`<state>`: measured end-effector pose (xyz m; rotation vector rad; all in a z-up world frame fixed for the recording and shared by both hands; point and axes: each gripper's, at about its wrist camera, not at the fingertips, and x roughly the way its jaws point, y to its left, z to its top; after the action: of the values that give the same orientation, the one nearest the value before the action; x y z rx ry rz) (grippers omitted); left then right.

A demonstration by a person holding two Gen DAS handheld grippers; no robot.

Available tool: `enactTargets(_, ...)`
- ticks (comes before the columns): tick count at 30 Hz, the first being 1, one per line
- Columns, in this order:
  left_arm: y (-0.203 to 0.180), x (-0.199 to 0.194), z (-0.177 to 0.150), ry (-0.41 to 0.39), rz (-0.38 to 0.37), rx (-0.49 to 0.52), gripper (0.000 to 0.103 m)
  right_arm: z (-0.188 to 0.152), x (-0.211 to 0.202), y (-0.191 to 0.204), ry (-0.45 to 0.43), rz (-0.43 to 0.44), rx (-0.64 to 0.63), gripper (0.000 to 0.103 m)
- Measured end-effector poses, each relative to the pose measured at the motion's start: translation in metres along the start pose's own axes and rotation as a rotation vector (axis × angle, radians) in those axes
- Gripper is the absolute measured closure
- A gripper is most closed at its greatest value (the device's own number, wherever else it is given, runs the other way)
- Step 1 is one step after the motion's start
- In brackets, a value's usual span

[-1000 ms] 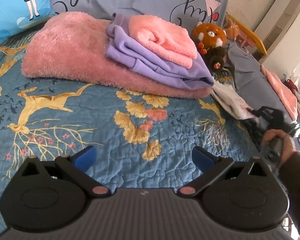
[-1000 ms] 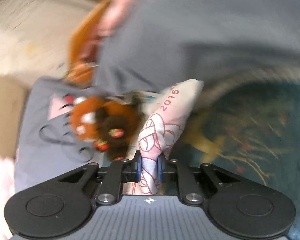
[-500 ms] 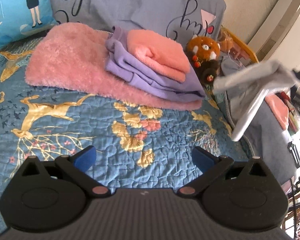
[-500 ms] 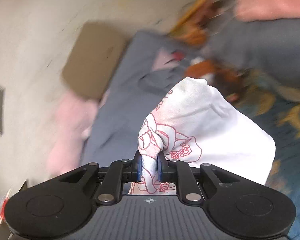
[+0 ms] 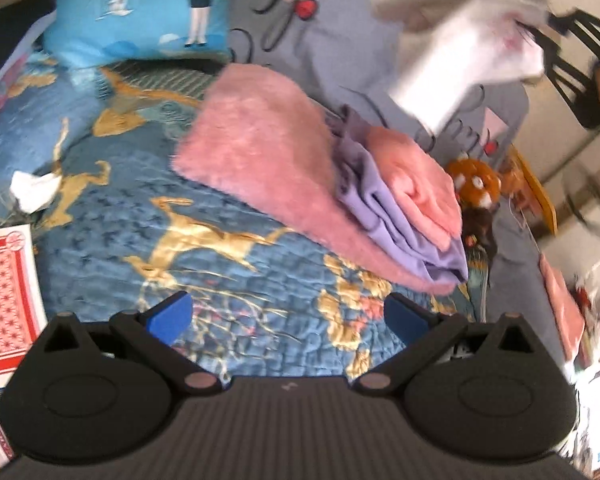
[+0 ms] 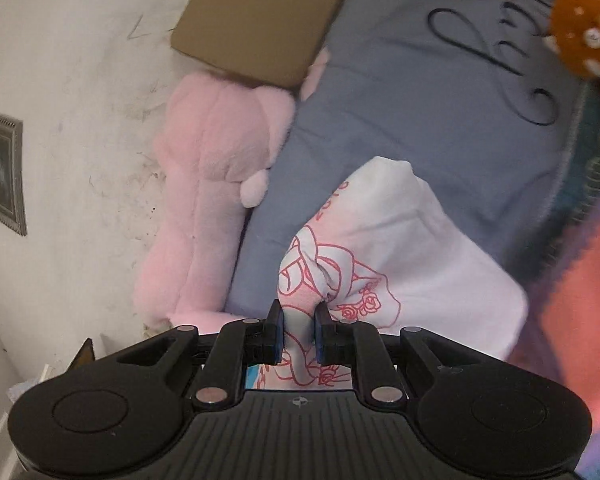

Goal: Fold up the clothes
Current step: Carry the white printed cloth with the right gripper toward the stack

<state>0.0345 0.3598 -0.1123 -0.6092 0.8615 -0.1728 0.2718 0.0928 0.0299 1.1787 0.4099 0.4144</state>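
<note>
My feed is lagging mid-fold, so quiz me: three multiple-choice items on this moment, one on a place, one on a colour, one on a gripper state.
1. Where does the folded coral-pink garment lie?
A. on top of the folded purple garment
B. under the blue cushion
C. on the red patterned box

2. What colour is the rose print on the white garment?
A. green
B. red
C. black

3. How do the jaws of the left gripper stand?
A. shut on the quilt
B. shut on a sleeve
C. wide open, nothing between them

Answers:
1. A, the coral-pink piece tops the purple one, both on the fluffy pink blanket.
2. B, red outlines of roses show beside the right gripper, which pinches that cloth.
3. C, the blue pads stand far apart over bare quilt.
</note>
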Motion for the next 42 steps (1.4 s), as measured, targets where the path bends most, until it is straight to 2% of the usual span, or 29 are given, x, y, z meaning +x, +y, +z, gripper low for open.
enactTargets(2,0.012,-0.004,0.005,0.003,0.0,-0.031,0.0,-0.028,0.013,-0.025,-0.015,-0.014,0.061,0.088)
enactTargets(5,0.033,-0.01,0.013,-0.006,0.023,-0.087,0.0,-0.079,0.025,-0.077,-0.022,-0.139,0.047,0.088)
enactTargets(8,0.061,-0.013,0.018,-0.019,0.154,-0.152,0.0,-0.13,0.028,-0.132,0.022,-0.317,0.047,0.088)
enactTargets(9,0.069,-0.014,0.018,-0.017,0.203,-0.168,0.0,-0.143,0.026,-0.145,0.025,-0.346,0.056,0.088)
enactTargets(11,0.085,-0.016,0.019,-0.011,0.286,-0.199,0.0,-0.16,0.019,-0.156,0.011,-0.343,0.047,0.088)
enactTargets(13,0.096,-0.019,0.019,-0.01,0.298,-0.233,0.0,-0.17,0.014,-0.152,-0.013,-0.328,0.014,0.088)
enactTargets(17,0.1,-0.025,0.018,-0.017,0.222,-0.285,0.0,-0.178,0.005,-0.14,-0.064,-0.286,0.101,0.088)
enactTargets(19,0.095,-0.026,0.019,-0.018,0.214,-0.265,0.0,-0.185,0.001,-0.137,-0.085,-0.229,0.181,0.088)
enactTargets(22,0.091,-0.026,0.019,-0.024,0.218,-0.255,0.0,-0.197,-0.001,-0.151,-0.123,-0.135,0.429,0.088)
enactTargets(26,0.1,-0.029,0.02,-0.037,0.22,-0.299,0.0,-0.211,-0.009,-0.172,-0.174,-0.13,0.583,0.088)
enactTargets(29,0.113,-0.033,0.02,-0.047,0.223,-0.338,0.0,-0.221,-0.015,-0.179,-0.187,-0.154,0.582,0.087)
enactTargets(32,0.115,-0.035,0.021,-0.049,0.216,-0.346,0.0,-0.239,-0.014,-0.188,-0.164,-0.219,0.609,0.083)
enactTargets(37,0.119,-0.038,0.021,-0.065,0.336,-0.316,0.0,-0.247,-0.005,-0.196,-0.149,-0.28,0.528,0.082)
enactTargets(40,0.123,-0.039,0.02,-0.059,0.282,-0.354,0.0,-0.234,-0.012,-0.188,-0.091,-0.276,0.507,0.079)
enactTargets(42,0.121,-0.04,0.021,-0.058,0.267,-0.346,0.0,-0.221,-0.019,-0.176,-0.039,-0.283,0.468,0.078)
